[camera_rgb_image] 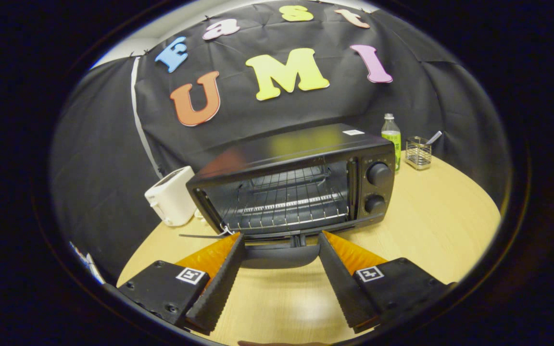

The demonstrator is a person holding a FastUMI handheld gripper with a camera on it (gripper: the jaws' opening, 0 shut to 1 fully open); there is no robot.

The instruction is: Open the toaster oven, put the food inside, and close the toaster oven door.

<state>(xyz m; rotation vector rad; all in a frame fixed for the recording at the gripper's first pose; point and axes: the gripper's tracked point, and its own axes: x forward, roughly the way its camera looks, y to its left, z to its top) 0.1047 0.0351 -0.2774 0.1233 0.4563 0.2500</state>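
The toaster oven [296,185] sits on the tabletop [440,226], its long axis running side to side, its mouth facing the fingers. Its door is dropped flat, leaving the rack bare for food. The door handle [279,254] lies crosswise between the gripper [281,239] fingertips, which stand wide, not pressing. Left of the oven stands a white toaster [171,197]; right-behind it, a bottle [391,139].

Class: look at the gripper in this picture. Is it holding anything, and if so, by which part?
It cannot be told. The gripper has the toaster oven door handle between its fingers, but whether they press on it is unclear.
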